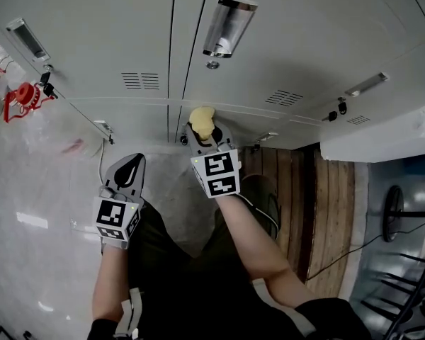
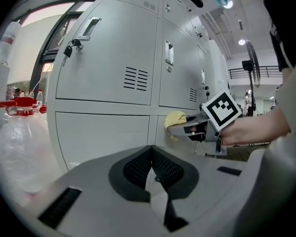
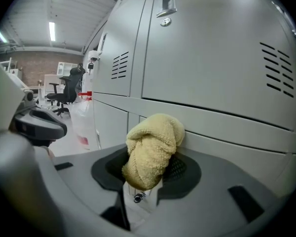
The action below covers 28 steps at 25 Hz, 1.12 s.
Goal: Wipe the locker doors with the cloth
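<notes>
A bunched yellow cloth [image 1: 202, 121] sits in my right gripper [image 1: 202, 134], which is shut on it. The cloth [image 3: 151, 147] touches the grey locker doors [image 3: 222, 68] at the seam between an upper and a lower door. In the left gripper view the cloth [image 2: 175, 118] shows against the lockers [image 2: 108, 63], ahead of the right gripper [image 2: 190, 128]. My left gripper [image 1: 132, 163] hangs lower and to the left, away from the lockers, shut with nothing in it [image 2: 152, 168].
A red object [image 1: 25, 96] and a clear plastic bag lie at far left. Keys [image 1: 48, 83] hang from a locker lock. Wooden planks [image 1: 290, 190], a fan stand [image 1: 395, 211] and cables are at right. An office chair [image 3: 64, 90] stands farther down the row.
</notes>
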Each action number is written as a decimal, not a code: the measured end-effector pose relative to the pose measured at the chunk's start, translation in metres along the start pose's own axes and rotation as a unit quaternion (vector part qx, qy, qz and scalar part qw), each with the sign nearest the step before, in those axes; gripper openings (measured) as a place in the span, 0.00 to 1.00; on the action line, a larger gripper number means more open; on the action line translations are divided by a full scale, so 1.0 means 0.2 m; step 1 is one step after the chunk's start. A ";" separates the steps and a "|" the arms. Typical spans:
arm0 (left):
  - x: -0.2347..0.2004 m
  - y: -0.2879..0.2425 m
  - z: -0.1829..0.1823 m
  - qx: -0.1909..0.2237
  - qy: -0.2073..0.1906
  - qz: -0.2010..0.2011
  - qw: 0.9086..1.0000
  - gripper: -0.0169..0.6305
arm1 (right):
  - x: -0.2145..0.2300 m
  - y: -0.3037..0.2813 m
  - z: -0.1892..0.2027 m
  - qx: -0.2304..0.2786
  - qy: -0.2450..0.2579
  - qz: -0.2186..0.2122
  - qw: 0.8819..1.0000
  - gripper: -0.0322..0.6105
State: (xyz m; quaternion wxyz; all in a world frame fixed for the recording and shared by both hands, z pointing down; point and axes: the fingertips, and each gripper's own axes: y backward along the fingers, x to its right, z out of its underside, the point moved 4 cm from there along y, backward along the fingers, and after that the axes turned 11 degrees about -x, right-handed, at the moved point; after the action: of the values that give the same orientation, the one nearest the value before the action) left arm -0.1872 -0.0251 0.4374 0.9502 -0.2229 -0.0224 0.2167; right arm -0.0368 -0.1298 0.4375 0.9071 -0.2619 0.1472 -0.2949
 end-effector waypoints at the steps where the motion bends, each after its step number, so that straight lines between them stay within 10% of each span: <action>1: -0.01 0.01 0.00 0.001 0.002 -0.004 1.000 0.04 | -0.02 -0.01 -0.01 -0.001 0.003 -0.003 1.000 0.28; 28: -0.01 -0.07 0.03 -0.025 0.001 -0.022 0.999 0.04 | -0.12 -0.17 0.09 -0.030 0.043 -0.043 0.998 0.27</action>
State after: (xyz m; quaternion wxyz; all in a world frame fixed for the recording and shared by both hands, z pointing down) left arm -0.1847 -0.0350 0.4487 0.9487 -0.2464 -0.0320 0.1954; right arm -0.0636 -0.1321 0.4739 0.8783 -0.2819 0.1831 -0.3399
